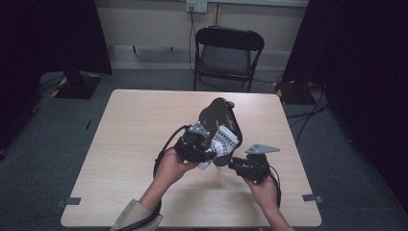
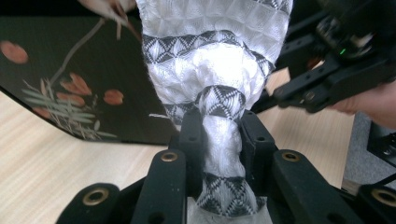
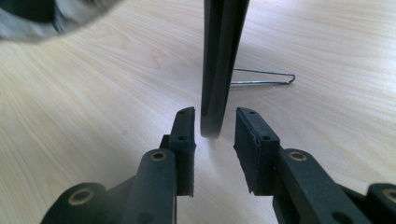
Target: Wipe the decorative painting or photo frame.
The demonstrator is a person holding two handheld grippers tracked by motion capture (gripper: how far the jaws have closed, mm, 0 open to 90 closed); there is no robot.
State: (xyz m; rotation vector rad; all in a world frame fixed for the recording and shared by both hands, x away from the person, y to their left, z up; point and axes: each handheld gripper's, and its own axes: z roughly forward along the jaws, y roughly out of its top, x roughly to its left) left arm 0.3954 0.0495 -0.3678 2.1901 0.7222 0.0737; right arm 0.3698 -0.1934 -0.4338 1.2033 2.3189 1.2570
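**A:** In the middle of the table (image 1: pixel 144 125), there's a black oval mirror (image 1: pixel 219 126) standing up on its edge, with its flower-painted back showing in the left gripper view. The left gripper (image 1: pixel 208 150) has its jaws squeezed tight on a bunched white cloth with grey bands (image 2: pixel 212 70), and the cloth sits right against the mirror.

**B:** So it's a wipe-down job? How far along, you reckon?

**A:** That's my guess. The cloth is picked up and brought to the mirror, so that part is done. The actual rubbing looks like it's only starting. Can't tell how clean the surface is from here.

**B:** And the other hand?

**A:** The right gripper (image 3: pixel 215 135) has its jaws either side of the mirror's bottom edge, with small gaps on both sides, so not pinching yet. The wire stand (image 3: pixel 264 78) pokes out behind on the tabletop.

**B:** So steadying is what's left first.

**A:** Yeah. Clamp that edge, wipe, then set everything down.
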